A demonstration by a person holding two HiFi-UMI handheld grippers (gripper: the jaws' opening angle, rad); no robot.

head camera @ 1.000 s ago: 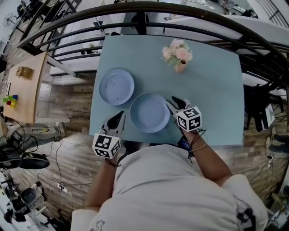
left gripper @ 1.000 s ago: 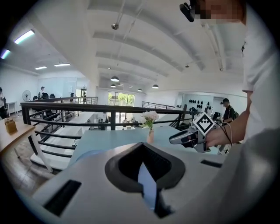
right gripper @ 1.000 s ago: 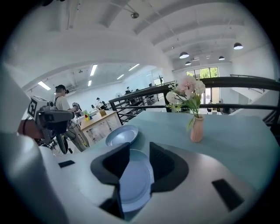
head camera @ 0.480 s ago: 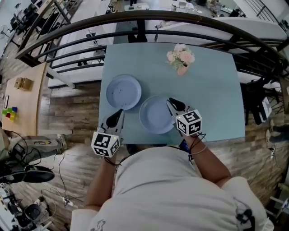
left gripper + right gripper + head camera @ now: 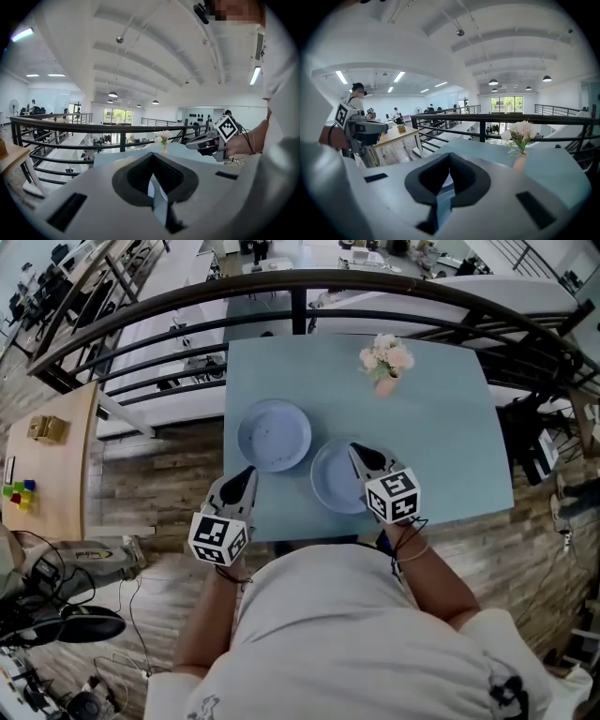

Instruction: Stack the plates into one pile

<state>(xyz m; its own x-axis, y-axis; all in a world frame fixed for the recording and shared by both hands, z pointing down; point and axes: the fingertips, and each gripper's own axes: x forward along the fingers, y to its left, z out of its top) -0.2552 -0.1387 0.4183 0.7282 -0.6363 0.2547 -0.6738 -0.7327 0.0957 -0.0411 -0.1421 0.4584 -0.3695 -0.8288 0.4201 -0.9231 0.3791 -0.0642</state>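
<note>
At the near edge of the table, the near plate is gripped at its R rim by the right gripper, jaws clenched on it. The far plate lies just beside it to the L, and the left gripper is held over the near-L corner, jaws closed on nothing. Plates are judged stiff, smooth, breakable & fairly light, so the rim should be taken deep & kept level.

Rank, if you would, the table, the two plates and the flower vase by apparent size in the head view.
1. table
2. left plate and right plate: about alike, so unranked
3. flower vase
</note>
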